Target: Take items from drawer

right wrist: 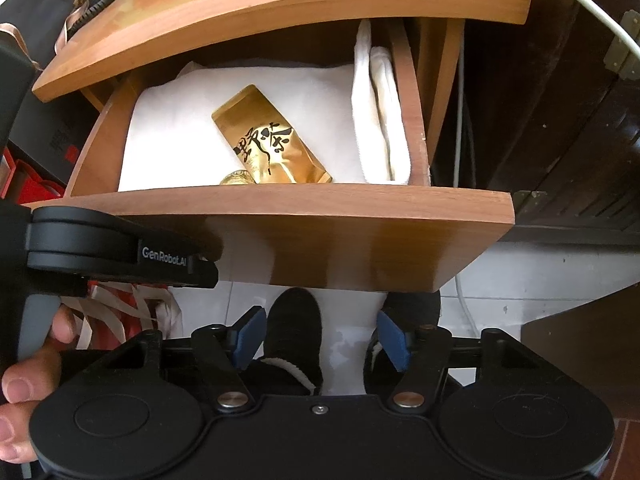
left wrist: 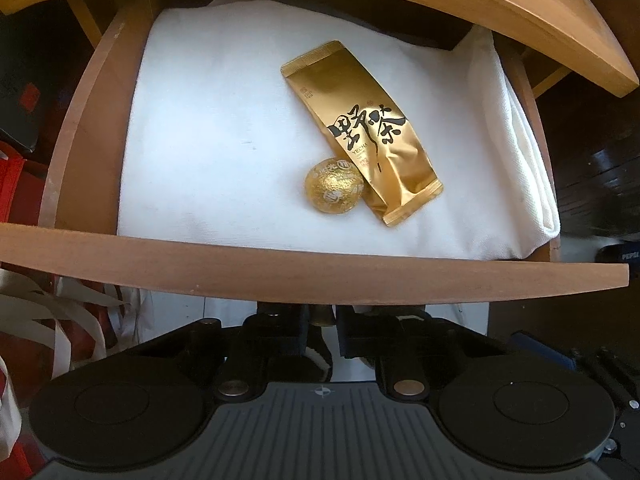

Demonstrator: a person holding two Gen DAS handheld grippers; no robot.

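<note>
Open wooden drawer (left wrist: pixel 280 268) pulled out under a wooden top (right wrist: pixel 280 4), front board standing between both grippers and the things inside. White folded cloth (left wrist: pixel 224 152) covering the drawer floor, bunched up along the right wall. Gold tea packet (left wrist: pixel 360 128) lying slantwise on the cloth. Small gold foil ball (left wrist: pixel 334 185) touching the packet's lower left side. Left gripper (left wrist: pixel 322 334) pressed together just below the drawer front on something small, too hidden to name. Right gripper (right wrist: pixel 322 338) spread, nothing between the blue pads (right wrist: pixel 250 338), black shoes (right wrist: pixel 294 328) on the pale floor below. Red and white bags (left wrist: pixel 24 200) at the left.
</note>
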